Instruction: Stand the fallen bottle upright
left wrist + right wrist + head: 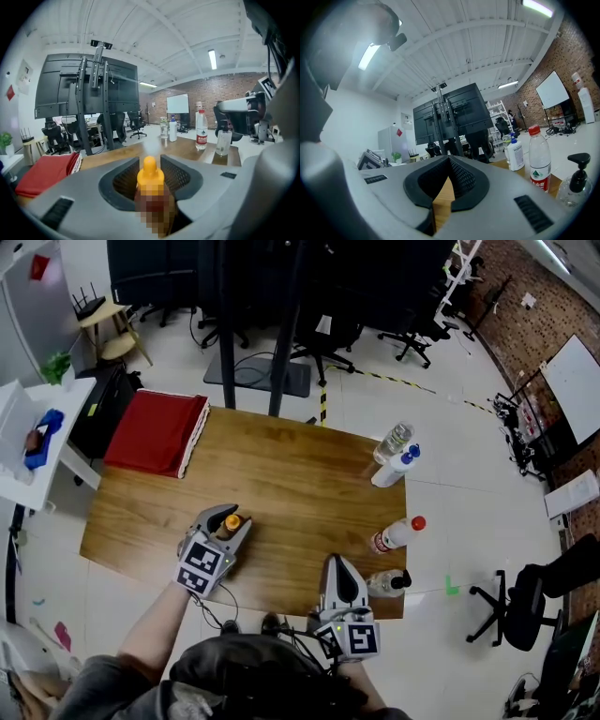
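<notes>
The wooden table (281,474) carried everything, with its middle bare and its clutter pushed to the edges. A folded red cloth (155,432) lay at the far left corner, well apart from the work. The left gripper (231,517) was over the near left part of the table with its fingers narrowed onto the small brown bottle (150,177). They clasped its body below the yellow cap, probably so the bottle could be tipped onto its base. The cap pointed up, so the bottle looked close to upright; whether its base touched the wood could not be told. The right gripper (339,566) waited at the near edge with its fingers together and nothing between them, seemingly spare for this step. Along the right side stood a red-capped water bottle (396,534), a pump bottle (386,583) at the near right corner, and a white bottle (394,468) beside a clear bottle (396,439) farther off. All four stood well clear of the spot, so nothing blocked setting it down.
</notes>
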A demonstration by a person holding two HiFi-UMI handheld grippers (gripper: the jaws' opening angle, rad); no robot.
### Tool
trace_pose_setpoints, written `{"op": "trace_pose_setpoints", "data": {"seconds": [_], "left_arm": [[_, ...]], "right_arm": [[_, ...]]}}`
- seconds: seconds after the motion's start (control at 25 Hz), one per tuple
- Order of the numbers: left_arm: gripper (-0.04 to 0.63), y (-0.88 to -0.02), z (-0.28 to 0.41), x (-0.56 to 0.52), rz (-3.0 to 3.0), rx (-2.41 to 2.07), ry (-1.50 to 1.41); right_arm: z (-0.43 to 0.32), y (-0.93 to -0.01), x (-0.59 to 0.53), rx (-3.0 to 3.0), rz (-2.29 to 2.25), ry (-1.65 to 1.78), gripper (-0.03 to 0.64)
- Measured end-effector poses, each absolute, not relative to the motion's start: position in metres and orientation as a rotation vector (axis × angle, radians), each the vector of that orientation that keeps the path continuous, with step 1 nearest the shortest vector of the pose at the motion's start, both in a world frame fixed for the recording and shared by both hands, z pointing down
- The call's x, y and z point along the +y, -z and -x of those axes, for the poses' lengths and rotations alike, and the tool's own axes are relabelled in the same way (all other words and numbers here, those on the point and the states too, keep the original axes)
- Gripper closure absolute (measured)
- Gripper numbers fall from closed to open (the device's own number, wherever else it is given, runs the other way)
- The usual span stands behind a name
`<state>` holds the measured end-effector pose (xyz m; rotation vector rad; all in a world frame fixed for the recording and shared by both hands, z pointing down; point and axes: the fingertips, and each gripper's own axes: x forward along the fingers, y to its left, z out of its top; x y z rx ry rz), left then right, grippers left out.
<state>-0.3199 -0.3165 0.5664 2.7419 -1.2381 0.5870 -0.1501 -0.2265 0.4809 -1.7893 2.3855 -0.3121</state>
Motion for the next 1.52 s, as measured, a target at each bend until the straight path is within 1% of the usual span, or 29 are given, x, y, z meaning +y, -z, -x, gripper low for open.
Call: {"op": "trace_pose_setpoints", "data": {"seconds": [0.28,0.72,1.04,1.08,1.16,1.28,1.52], "left_arm": [[0.423,-0.568,0.319,-0.31,-2.76,-1.274,-0.557],[0.417,-0.568,0.329,-0.31,-2.753,-1.417,-0.433],[0.411,-0.565,0.331,-0.31,-2.792,-1.587,-0.46],[0.398,-0.566,0.333,-0.309,-2.795,-1.615,-0.486],[0.31,-0.569,0.337,-0.309,-2.774,-1.654,-0.536],[0.252,-0.567,0.34,-0.311,-2.742,-1.649,-0.506],[0.207,-0.561,0.337,-0.303,-2.718,-1.551,-0.392]], "right_arm": [[0.156,-0.483,-0.222,2.411,1.791,0.326,0.606],[0.16,-0.487,-0.211,2.421,1.8,0.335,0.606],[0.163,-0.486,-0.208,2.429,1.796,0.332,0.606],[0.164,-0.486,-0.207,2.43,1.793,0.333,0.606],[0.165,-0.485,-0.205,2.433,1.787,0.332,0.606],[0.166,-0.484,-0.203,2.435,1.785,0.337,0.606],[0.17,-0.482,-0.197,2.442,1.778,0.334,0.606]]}}
